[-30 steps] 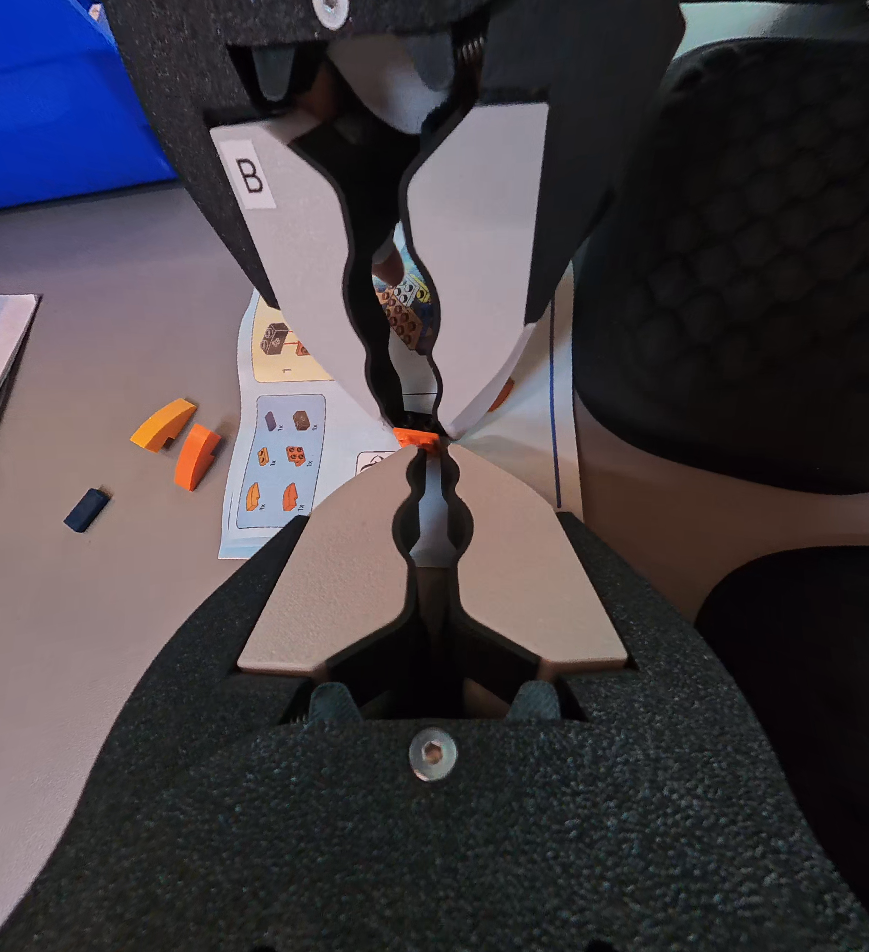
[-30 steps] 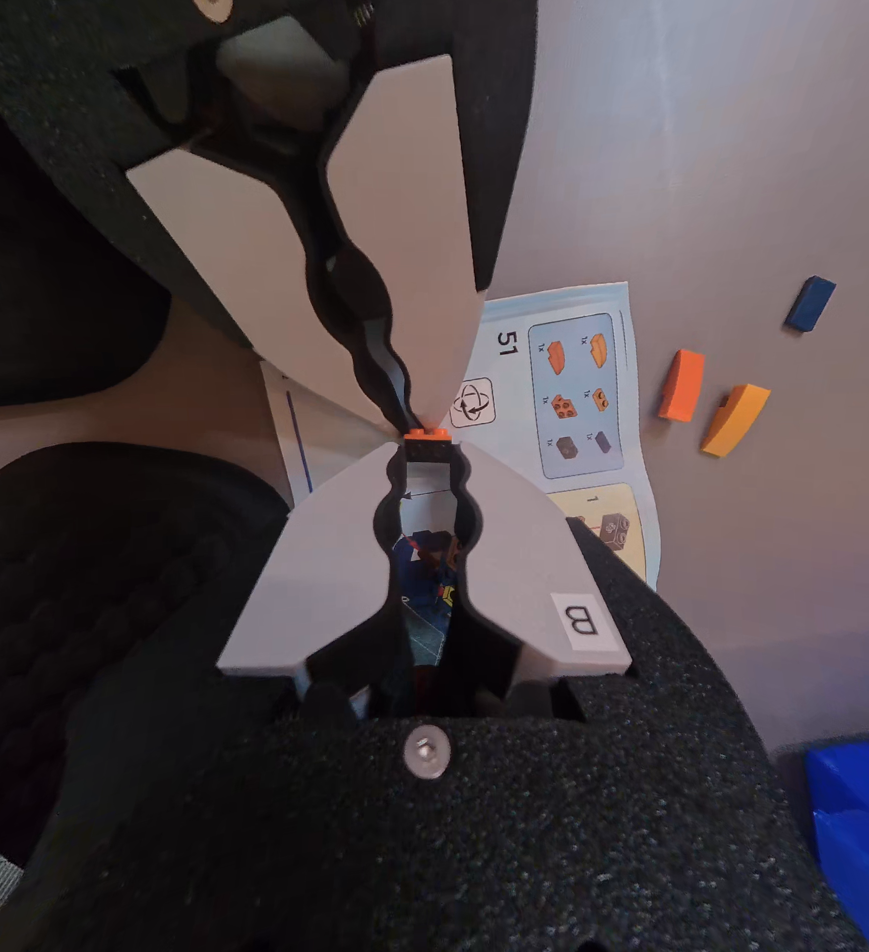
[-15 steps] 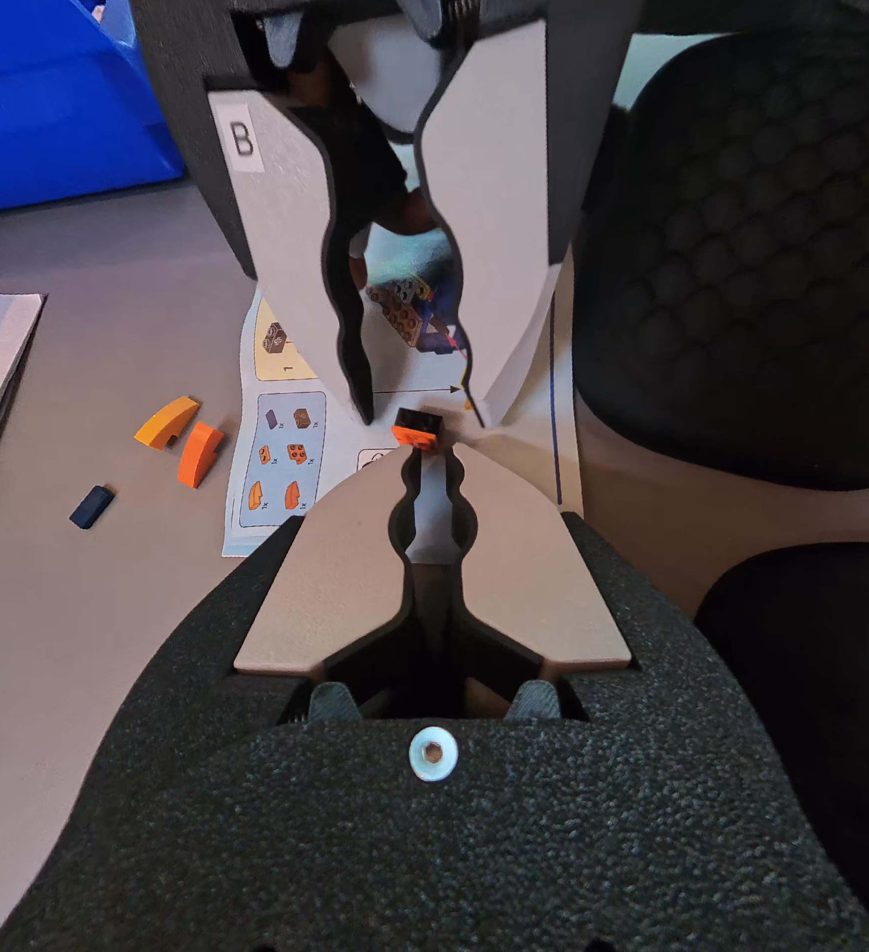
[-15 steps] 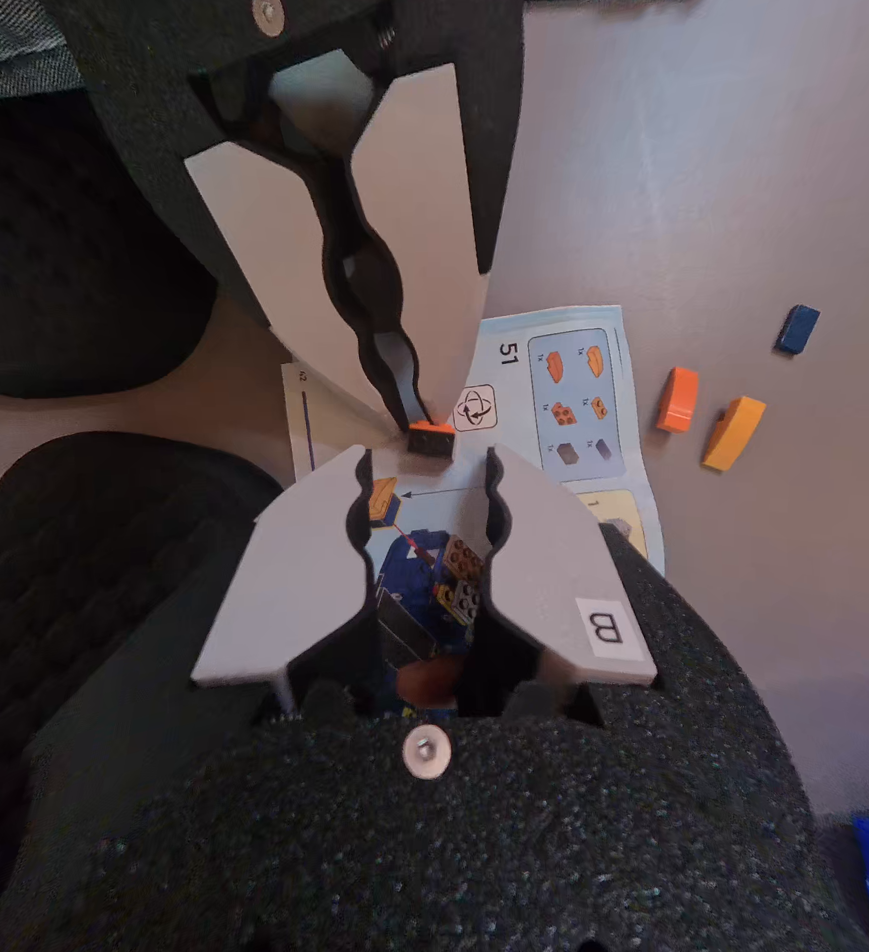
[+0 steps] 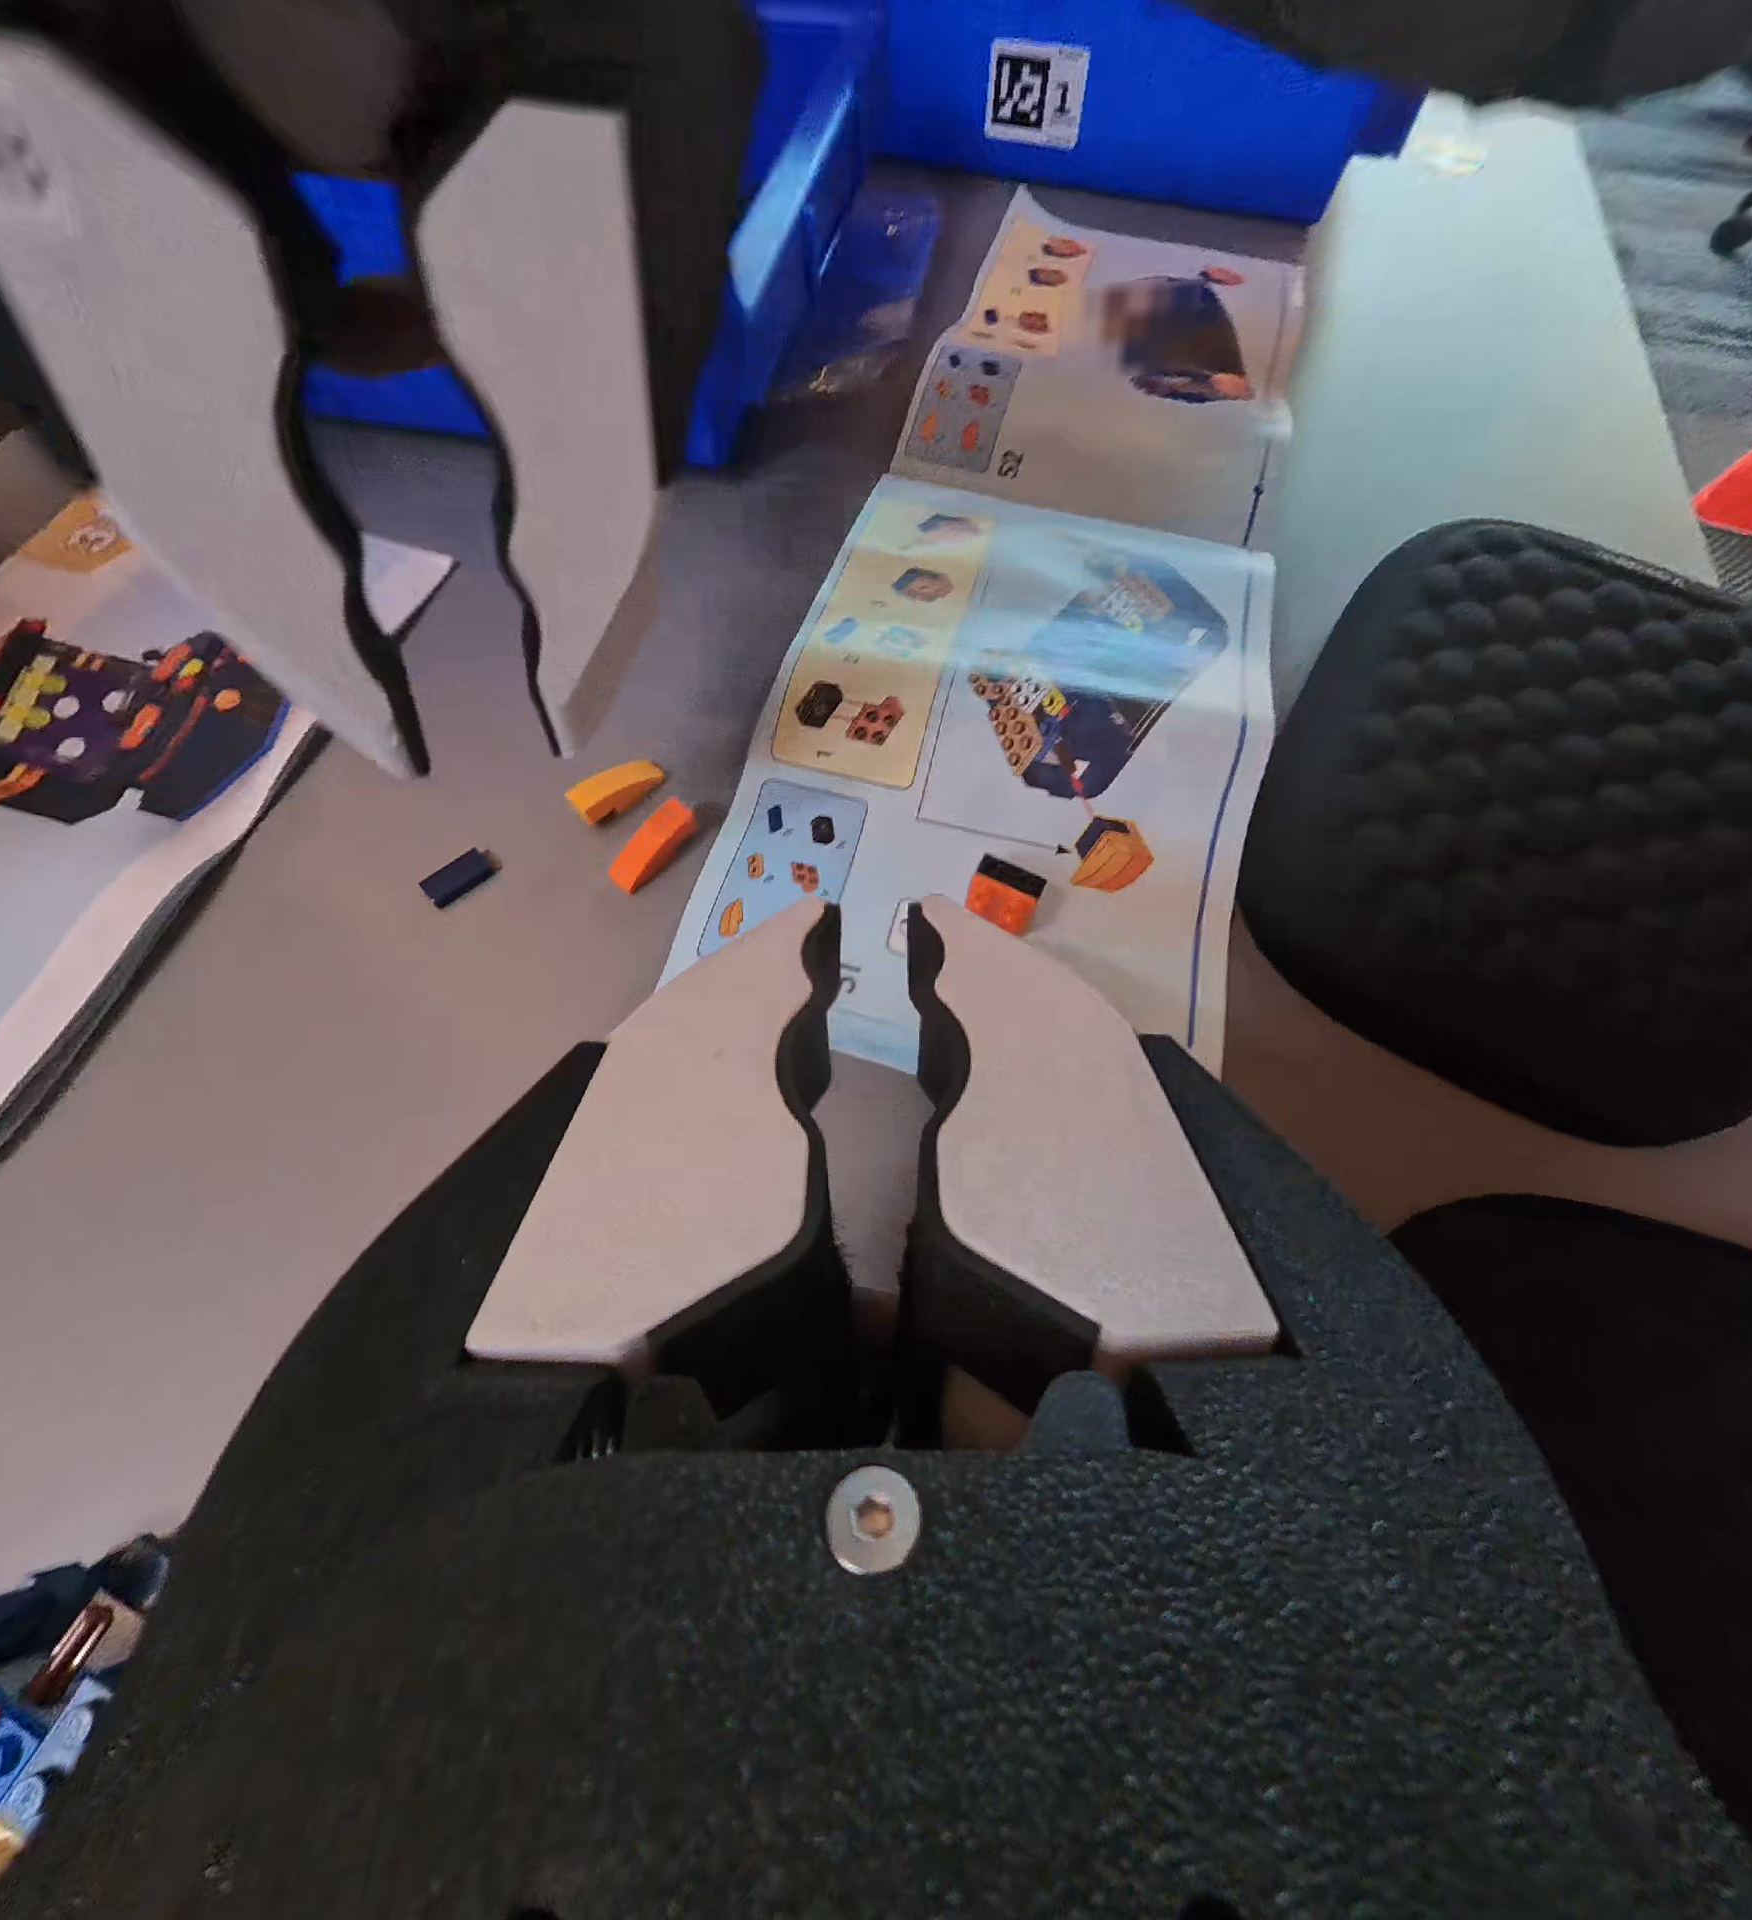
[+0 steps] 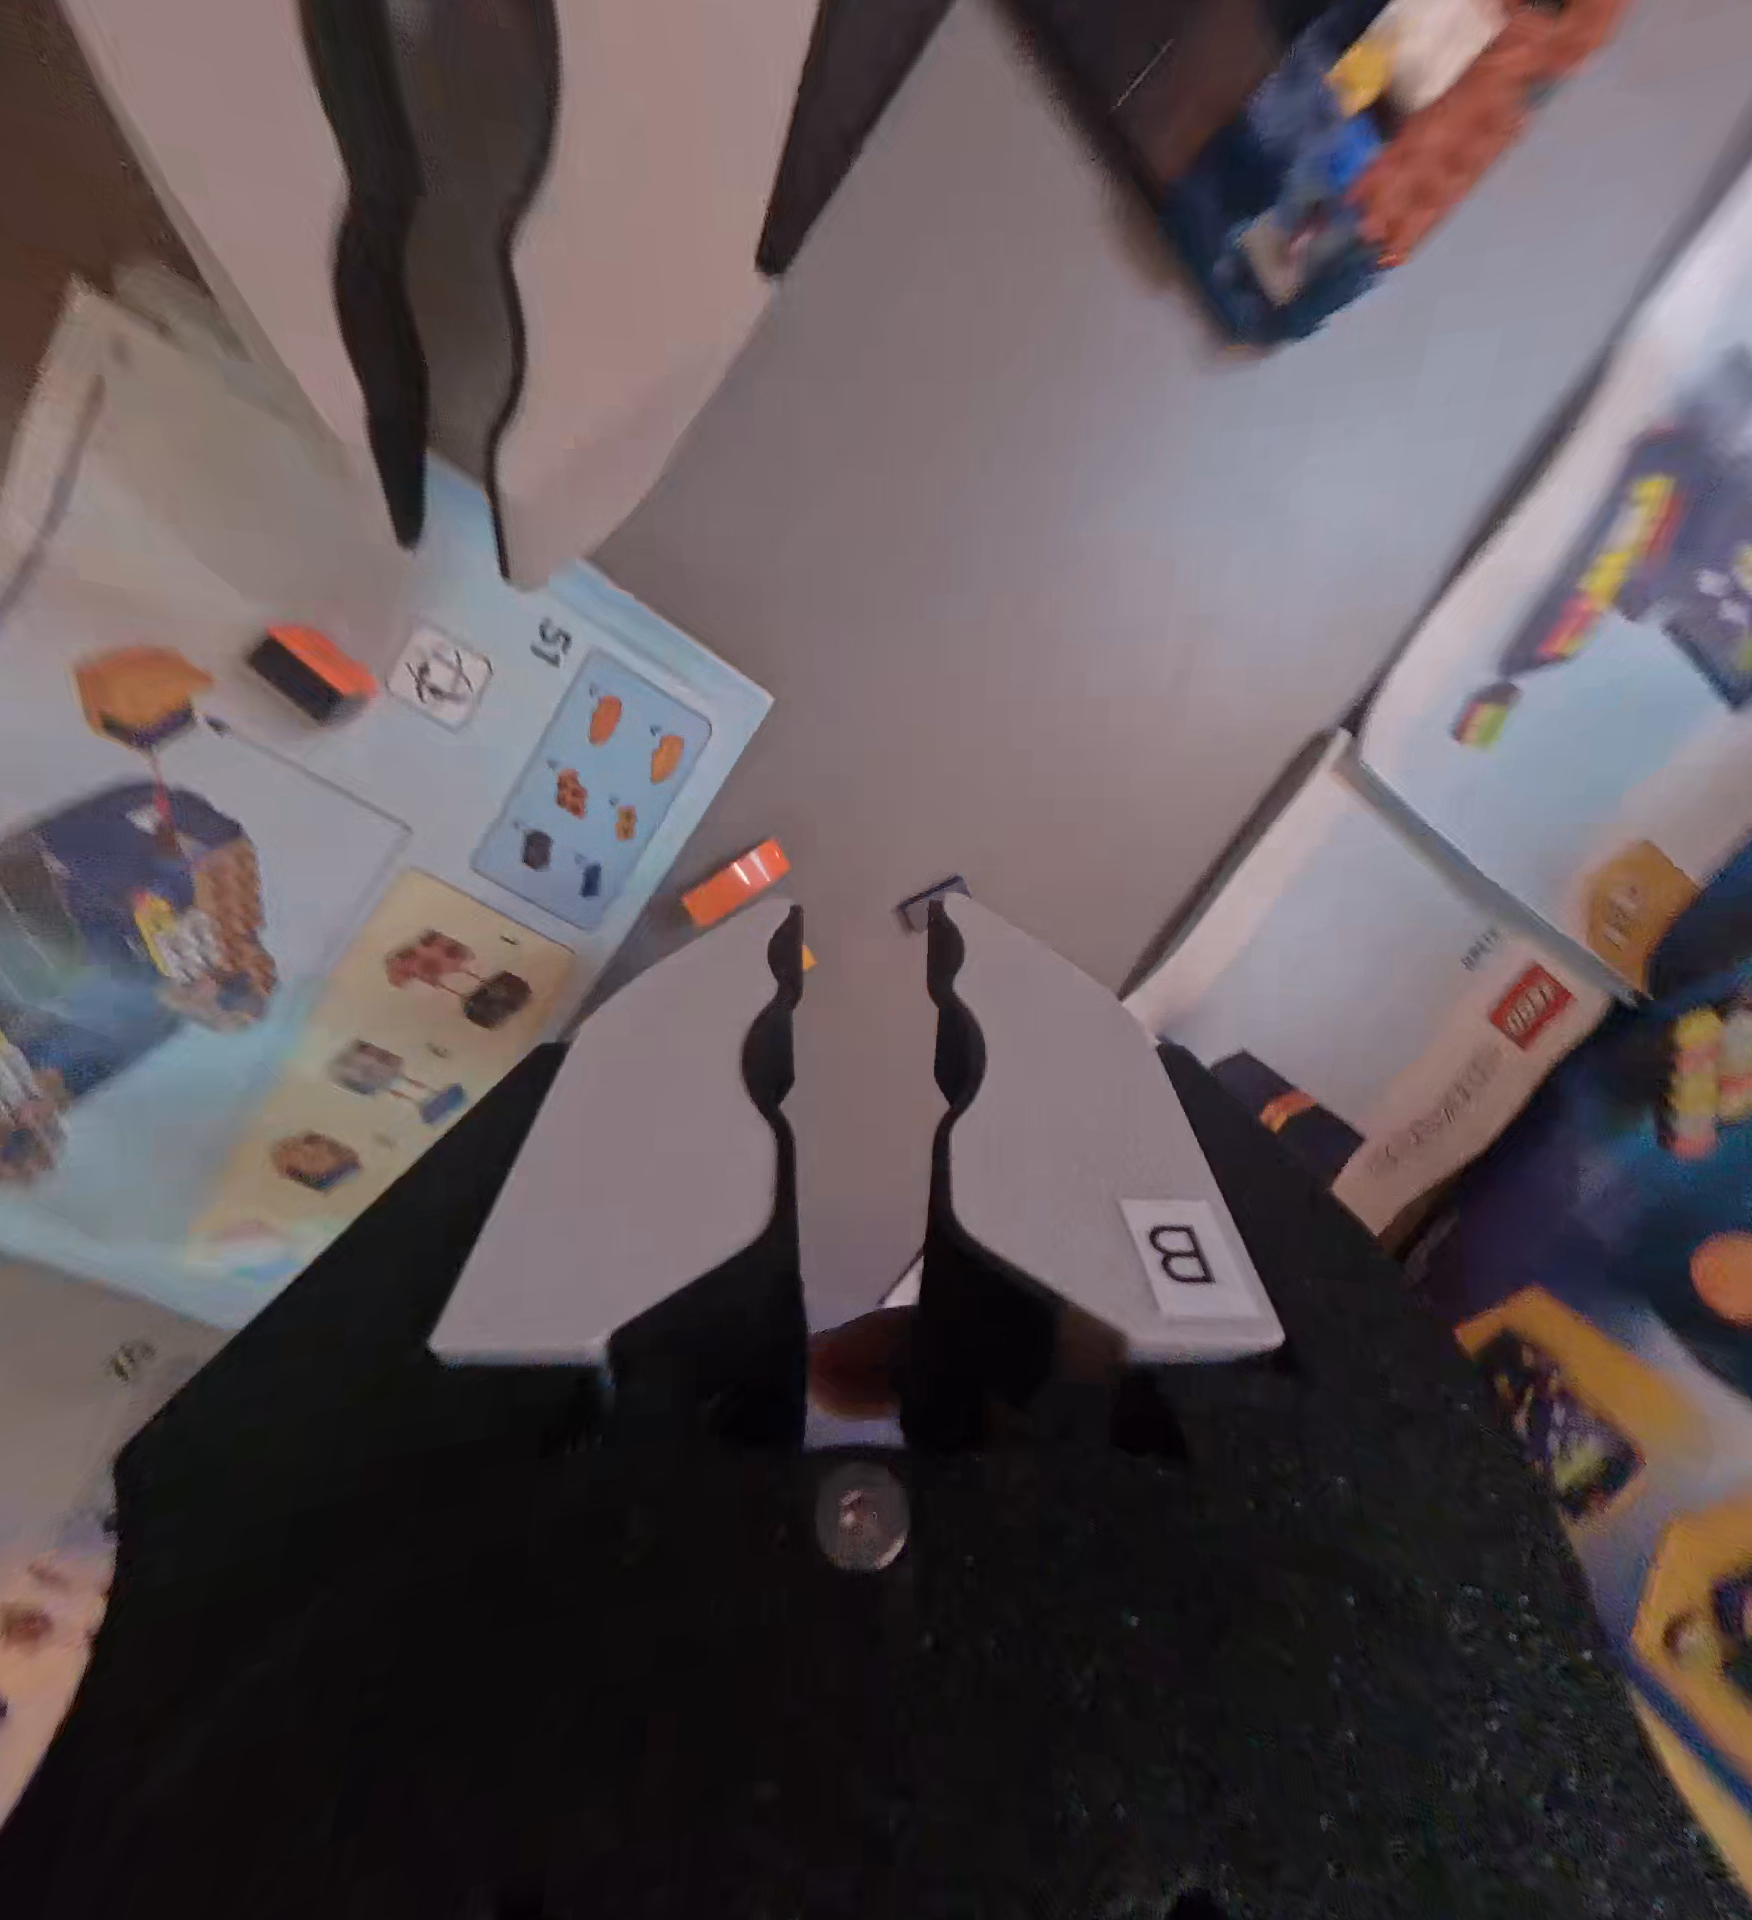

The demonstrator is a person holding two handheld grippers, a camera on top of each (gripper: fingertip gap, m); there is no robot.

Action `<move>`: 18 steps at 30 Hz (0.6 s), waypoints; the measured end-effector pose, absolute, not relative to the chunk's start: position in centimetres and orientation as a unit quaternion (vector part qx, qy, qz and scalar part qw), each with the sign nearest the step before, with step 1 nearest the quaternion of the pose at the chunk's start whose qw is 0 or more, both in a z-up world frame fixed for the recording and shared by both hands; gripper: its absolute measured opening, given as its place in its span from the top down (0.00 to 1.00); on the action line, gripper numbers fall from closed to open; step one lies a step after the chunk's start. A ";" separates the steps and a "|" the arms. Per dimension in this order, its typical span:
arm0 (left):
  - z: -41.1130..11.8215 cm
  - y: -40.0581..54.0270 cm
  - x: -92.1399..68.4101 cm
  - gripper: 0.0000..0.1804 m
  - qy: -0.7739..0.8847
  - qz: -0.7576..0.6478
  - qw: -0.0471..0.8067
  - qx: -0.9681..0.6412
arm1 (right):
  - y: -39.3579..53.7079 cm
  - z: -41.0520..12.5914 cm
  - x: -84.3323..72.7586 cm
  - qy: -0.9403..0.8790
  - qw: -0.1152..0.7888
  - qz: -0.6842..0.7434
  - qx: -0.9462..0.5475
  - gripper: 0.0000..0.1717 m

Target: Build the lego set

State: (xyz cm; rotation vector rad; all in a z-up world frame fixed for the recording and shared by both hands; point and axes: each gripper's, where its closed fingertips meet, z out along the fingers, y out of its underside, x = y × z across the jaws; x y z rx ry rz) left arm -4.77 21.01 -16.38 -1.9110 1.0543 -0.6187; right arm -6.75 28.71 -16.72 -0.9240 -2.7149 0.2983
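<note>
Grey table; orange-and-black brick upright on instruction sheet, beside open left tool.

Soft indoor light; glare on instruction sheet; right wrist view motion-blurred; wide-angle edge distortion.

Both the left gripper and right gripper hover with fingers parted, holding nothing.

My left wrist camera looks forward and down along its gripper at the grey tabletop, close above it. My right wrist camera faces roughly the opposite way, tilted. Both views share the instruction sheet and the orange-and-black brick.
</note>
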 end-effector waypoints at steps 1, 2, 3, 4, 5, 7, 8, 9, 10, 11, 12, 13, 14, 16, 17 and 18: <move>-16.6 20.9 -4.8 0.94 0.423 -0.245 0.418 -0.766 | 29.1 -17.6 -6.8 -0.946 0.093 0.087 -0.298 0.86; -16.8 20.8 -4.7 0.94 0.426 -0.248 0.412 -0.766 | 29.6 -18.3 -6.8 -0.955 0.064 0.070 -0.283 0.85; -17.0 20.6 -4.6 0.94 0.432 -0.251 0.405 -0.766 | 30.0 -18.8 -7.0 -0.960 0.046 0.059 -0.269 0.83; -17.2 20.4 -4.5 0.94 0.437 -0.250 0.399 -0.766 | 30.3 -19.2 -7.2 -0.965 0.037 0.056 -0.254 0.83; -17.3 20.4 -4.5 0.94 0.440 -0.247 0.398 -0.766 | 30.5 -19.5 -7.4 -0.969 0.035 0.056 -0.239 0.83; -17.2 20.4 -4.5 0.93 0.439 -0.251 0.398 -0.765 | 30.6 -19.9 -7.7 -0.974 0.032 0.060 -0.214 0.83; -17.0 20.4 -4.5 0.94 0.436 -0.256 0.401 -0.764 | 30.6 -20.1 -7.8 -0.976 0.032 0.061 -0.205 0.84; -16.9 20.4 -4.6 0.94 0.432 -0.261 0.403 -0.763 | 30.7 -20.2 -7.9 -0.978 0.036 0.061 -0.197 0.84; -16.8 20.5 -4.6 0.94 0.429 -0.264 0.405 -0.763 | 30.7 -20.3 -8.0 -0.979 0.042 0.064 -0.190 0.84; -16.8 20.5 -4.7 0.94 0.427 -0.265 0.406 -0.763 | 30.6 -20.3 -8.2 -0.979 0.046 0.071 -0.186 0.84; -16.8 20.6 -4.8 0.94 0.426 -0.265 0.407 -0.763 | 30.6 -20.3 -8.2 -0.979 0.046 0.075 -0.183 0.85; -16.8 20.6 -4.8 0.94 0.426 -0.266 0.406 -0.763 | 30.7 -20.4 -8.1 -0.980 0.043 0.073 -0.180 0.86; -16.8 20.5 -4.8 0.94 0.426 -0.266 0.405 -0.764 | 30.9 -20.6 -8.1 -0.981 0.040 0.069 -0.178 0.86; -17.0 20.5 -4.8 0.94 0.429 -0.264 0.402 -0.764 | 30.9 -20.7 -8.1 -0.981 0.037 0.073 -0.176 0.86; -17.1 20.5 -4.8 0.93 0.431 -0.264 0.401 -0.764 | 30.9 -20.8 -8.1 -0.981 0.034 0.073 -0.176 0.86; -17.2 20.5 -4.7 0.93 0.431 -0.265 0.399 -0.765 | 31.0 -20.9 -8.0 -0.982 0.031 0.070 -0.175 0.86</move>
